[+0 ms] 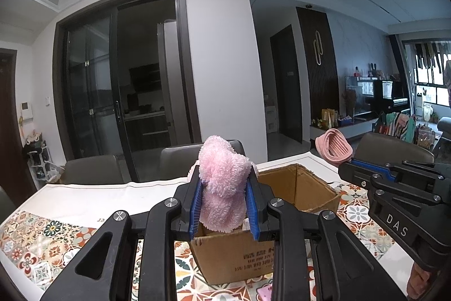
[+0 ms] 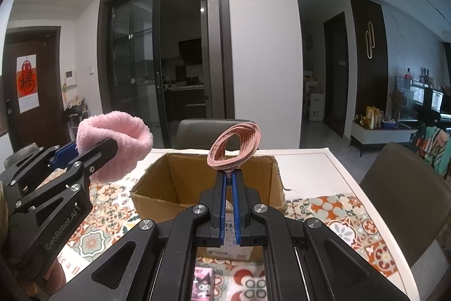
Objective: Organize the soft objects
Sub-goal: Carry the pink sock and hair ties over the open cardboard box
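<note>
My left gripper [image 1: 224, 177] is shut on a fluffy pink cloth [image 1: 222, 182] and holds it above the near wall of an open cardboard box [image 1: 239, 258]. In the right wrist view the cloth [image 2: 112, 143] and the left gripper [image 2: 93, 151] are at the left, beside the box [image 2: 157, 188]. My right gripper [image 2: 231, 174] is shut on a pink ribbed fabric ring [image 2: 235, 150] and holds it upright over the box opening. In the left wrist view the ring [image 1: 334, 147] and the right gripper [image 1: 349, 164] are at the right.
The box stands on a table with a patterned tile cloth [image 2: 338, 216] and a white runner [image 1: 98, 196]. Grey chairs [image 2: 408, 202] stand around the table. A small pink pack [image 2: 203, 284] lies on the table near me.
</note>
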Demonstrator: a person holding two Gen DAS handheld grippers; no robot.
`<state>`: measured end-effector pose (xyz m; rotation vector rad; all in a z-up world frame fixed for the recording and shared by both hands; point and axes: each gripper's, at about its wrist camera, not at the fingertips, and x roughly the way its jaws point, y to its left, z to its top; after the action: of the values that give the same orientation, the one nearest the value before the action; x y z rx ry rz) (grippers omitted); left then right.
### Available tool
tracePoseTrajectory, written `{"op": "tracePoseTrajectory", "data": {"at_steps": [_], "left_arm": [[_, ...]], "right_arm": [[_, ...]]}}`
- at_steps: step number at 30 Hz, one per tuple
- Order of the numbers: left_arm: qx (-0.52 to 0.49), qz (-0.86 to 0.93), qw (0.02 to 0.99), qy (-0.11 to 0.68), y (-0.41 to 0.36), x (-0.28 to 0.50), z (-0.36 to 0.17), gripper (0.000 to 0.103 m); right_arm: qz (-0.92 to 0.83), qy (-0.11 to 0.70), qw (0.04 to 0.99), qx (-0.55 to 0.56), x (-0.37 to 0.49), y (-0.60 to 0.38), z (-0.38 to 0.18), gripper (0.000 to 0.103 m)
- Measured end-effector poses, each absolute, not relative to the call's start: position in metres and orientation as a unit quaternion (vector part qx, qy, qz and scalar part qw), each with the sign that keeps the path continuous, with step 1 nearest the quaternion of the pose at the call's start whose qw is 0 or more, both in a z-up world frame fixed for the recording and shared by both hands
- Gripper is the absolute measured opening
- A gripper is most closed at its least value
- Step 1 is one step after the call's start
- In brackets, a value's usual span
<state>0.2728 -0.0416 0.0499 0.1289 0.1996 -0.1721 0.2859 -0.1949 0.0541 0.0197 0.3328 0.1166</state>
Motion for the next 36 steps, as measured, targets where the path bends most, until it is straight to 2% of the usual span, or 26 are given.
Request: {"op": "tracePoseTrajectory", "data": {"at_steps": [25,35,36], "left_arm": [[0.075,-0.100,0.970,0.207,-0.059,0.361,0.009,0.029],[0.080,-0.100,0.968,0.218,-0.063,0.363,0.006,0.039],[0.080,-0.101,0.968,0.217,-0.063,0.363,0.006,0.042]], "right_arm": [[0.071,0.272,0.959,0.016,0.380,-0.199,0.015,0.006],[0.086,0.309,0.947,0.035,0.395,-0.207,0.000,0.008],[0.085,0.309,0.947,0.034,0.395,-0.206,0.000,0.009]]}}
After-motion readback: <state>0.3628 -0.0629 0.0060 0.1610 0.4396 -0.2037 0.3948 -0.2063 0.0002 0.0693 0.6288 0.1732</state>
